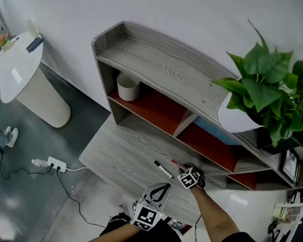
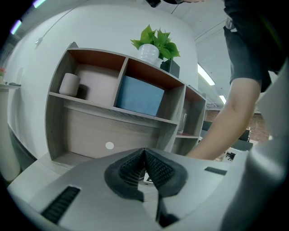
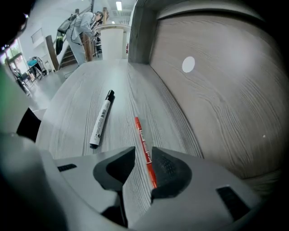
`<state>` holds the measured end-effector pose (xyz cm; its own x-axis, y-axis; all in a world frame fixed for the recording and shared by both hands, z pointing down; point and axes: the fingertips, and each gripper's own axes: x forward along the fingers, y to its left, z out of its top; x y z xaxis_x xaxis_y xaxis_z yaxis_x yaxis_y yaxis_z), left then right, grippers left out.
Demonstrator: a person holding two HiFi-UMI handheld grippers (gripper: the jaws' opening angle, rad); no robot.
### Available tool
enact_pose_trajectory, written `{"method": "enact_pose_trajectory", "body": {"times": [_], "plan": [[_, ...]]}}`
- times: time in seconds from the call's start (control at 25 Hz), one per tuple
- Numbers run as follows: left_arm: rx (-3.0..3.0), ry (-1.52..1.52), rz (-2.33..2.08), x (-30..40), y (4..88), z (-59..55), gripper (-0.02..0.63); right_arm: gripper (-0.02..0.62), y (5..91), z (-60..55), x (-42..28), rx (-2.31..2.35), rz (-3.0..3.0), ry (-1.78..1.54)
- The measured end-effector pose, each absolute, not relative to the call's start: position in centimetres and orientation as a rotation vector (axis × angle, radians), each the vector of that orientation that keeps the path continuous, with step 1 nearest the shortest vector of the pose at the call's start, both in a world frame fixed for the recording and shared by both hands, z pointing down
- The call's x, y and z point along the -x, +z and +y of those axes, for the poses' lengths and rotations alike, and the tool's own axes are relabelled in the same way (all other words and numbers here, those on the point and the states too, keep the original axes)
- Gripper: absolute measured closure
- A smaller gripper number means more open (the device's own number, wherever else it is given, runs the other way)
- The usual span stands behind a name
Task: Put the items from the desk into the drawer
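Red pen (image 3: 140,131) sits off-centre between my right gripper's (image 3: 142,154) parted jaws; closing may flick it out. Left gripper's (image 2: 145,158) jaws meet, empty.

head view looks steeply down on the desk (image 1: 118,155), right gripper view skims it close, left faces the shelf (image 2: 101,113).

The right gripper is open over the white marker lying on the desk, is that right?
Not quite. The right gripper view shows the right gripper open over the red pen lying on the desk; the white marker lies apart, further left in that view.
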<state>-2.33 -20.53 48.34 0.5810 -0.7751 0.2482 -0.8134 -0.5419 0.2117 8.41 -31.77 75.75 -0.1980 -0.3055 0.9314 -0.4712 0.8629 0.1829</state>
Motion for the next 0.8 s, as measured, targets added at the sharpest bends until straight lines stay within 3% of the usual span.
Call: {"method": "enact_pose_trajectory", "body": {"times": [0.28, 0.4, 0.8], "plan": [[-2.552, 0.204, -1.292, 1.7, 48.2, -20.1, 0.594, 0.486, 76.7, -31.8, -8.7, -0.57, -1.798, 0.196], [-2.55, 0.205, -1.287, 1.6, 48.3, -19.9, 0.594, 0.538, 76.5, -31.3, -8.4, -0.553, -1.789, 0.195], [-2.54, 0.187, -1.272, 1.8, 48.0, -18.9, 0.594, 0.54, 75.6, -29.7, -7.8, -0.605, -1.785, 0.204]]}}
